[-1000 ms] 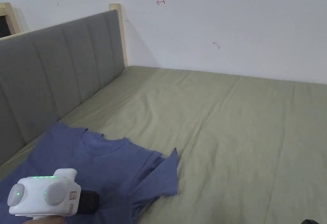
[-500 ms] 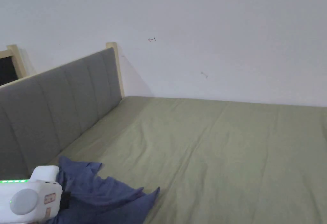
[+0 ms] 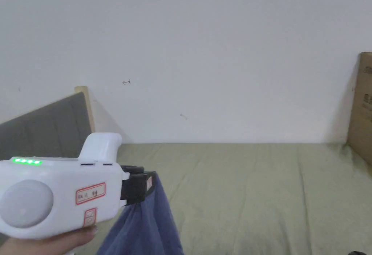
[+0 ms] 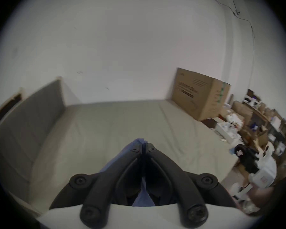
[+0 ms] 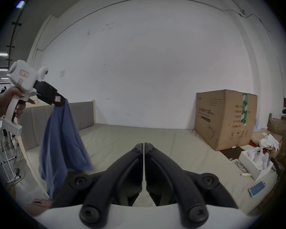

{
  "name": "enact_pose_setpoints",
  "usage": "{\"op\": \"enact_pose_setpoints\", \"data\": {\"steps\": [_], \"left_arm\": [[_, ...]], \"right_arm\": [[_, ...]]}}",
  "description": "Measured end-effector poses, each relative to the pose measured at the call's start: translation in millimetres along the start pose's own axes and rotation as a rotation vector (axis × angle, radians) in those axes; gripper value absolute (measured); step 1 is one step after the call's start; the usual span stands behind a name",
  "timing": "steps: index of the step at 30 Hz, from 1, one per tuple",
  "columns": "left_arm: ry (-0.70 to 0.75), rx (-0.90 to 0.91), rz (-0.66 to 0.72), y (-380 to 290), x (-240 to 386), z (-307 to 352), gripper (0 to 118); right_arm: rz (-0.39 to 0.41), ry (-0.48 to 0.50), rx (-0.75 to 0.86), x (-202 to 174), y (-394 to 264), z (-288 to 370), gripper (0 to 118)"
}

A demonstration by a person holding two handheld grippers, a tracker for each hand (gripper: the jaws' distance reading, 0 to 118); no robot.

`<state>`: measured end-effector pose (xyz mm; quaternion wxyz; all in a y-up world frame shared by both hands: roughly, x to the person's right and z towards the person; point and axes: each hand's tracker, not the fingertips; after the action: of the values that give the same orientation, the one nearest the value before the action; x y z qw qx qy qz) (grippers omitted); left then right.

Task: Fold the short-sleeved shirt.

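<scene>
The left gripper (image 3: 150,184) is held up in the air above the bed (image 3: 254,194), and its jaws are pressed together on a bunch of the blue shirt (image 3: 145,226). In the left gripper view, the blue cloth comes out between the closed jaw tips and also behind them. The shirt hangs straight down from the jaws, lifted off the green sheet. The right gripper (image 5: 144,148) is lower and to the right of the left one, over the near part of the bed; its jaws are pressed together with nothing between them. A cardboard box (image 5: 224,117) stands at the far right end of the bed
</scene>
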<state>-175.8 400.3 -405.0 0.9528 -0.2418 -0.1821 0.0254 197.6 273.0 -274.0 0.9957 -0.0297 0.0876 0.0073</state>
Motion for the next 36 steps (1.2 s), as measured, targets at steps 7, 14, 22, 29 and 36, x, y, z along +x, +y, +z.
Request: {"op": "enact_pose_setpoints", "data": {"steps": [7,14,22,29,36], "left_arm": [[-0.135,-0.345,0.046,-90.0,60.8,-165.2,1],[0.012,-0.532,0.115,-208.5,48.9,-237.9,99],[0.049,-0.193,0.001,-132.0,13.9,-103.7,112],[0.205,0.341,0.036,-156.3,19.3,56.7,28],[0.42,0.45,0.083,-224.6,28.4,98.6,0]], "right_arm": [[-0.006,-0.092,-0.071,37.6,-24.4,16.5,2],[-0.037,-0.12,-0.177,57.8,-46.5,15.5,2],[-0.076,-0.086,-0.169,41.8,-31.8,11.8,2],[-0.263,-0.113,-0.009,31.9,-8.9,26.6,2],[-0.278,-0.233,0.052,25.2,-14.0,48.2,2]]}}
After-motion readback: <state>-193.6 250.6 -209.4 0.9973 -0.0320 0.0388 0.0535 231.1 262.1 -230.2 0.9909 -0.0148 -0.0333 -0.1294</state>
